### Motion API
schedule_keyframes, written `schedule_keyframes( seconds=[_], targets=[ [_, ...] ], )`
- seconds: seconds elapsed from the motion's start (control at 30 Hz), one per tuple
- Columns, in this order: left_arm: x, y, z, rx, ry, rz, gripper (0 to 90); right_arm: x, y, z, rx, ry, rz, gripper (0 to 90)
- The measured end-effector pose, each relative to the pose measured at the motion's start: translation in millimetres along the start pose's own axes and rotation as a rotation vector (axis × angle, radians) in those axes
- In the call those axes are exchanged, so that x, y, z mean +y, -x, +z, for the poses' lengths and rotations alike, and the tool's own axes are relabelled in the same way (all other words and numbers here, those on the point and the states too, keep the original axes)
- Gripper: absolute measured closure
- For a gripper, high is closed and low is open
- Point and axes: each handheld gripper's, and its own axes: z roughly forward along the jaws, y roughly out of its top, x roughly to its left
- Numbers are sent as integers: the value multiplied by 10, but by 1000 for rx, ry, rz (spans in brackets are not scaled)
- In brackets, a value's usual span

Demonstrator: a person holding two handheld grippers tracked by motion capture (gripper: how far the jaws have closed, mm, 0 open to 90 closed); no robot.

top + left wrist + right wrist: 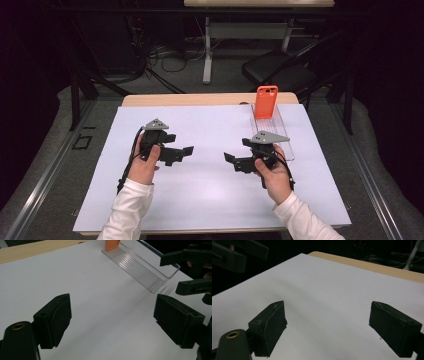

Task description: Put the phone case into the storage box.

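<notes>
An orange phone case (266,101) stands upright at the far end of a clear plastic tray (284,142) on the right side of the white table sheet. My left gripper (179,145) is held at centre left, pointing right, its jaws open with nothing between them. My right gripper (237,151) is held beside the tray's near end, pointing left toward the other one, and is open and empty too. In the left gripper view the tray (142,267), the case's bottom edge (111,244) and the right gripper's jaws (190,272) lie ahead of my left gripper (112,320).
The white sheet (210,190) covers most of a wooden table (200,99). In the right gripper view my right gripper (334,327) faces bare sheet, with the left gripper's jaws (237,253) at the top left. A desk, a chair and cables stand beyond the table.
</notes>
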Motion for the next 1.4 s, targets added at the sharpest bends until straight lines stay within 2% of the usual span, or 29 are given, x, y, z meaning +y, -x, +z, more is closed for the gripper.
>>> schedule_keyframes(
  seconds=[0.2, 0.4, 0.5, 0.7, 1.17, 1.4],
  targets=[
    [0, 5, 9, -5, -5, 2, 151, -154, -55, 41, -9, -7, -28, 134],
    [-3, 8, 17, -2, -5, 2, 151, -283, -83, 72, 3, -13, -32, 134],
    [-2, 13, 18, -4, -2, 6, 151, -316, -98, 79, 12, -5, -24, 136],
    [0, 18, 14, -5, -4, 9, 151, -379, -147, 106, 28, 9, -54, 137],
    [0, 22, 8, -8, -3, 10, 151, -497, -205, 204, 62, -17, -62, 140],
    [2, 30, 14, -8, -7, 15, 151, -514, -193, 217, 69, -7, -65, 140]
  ],
)
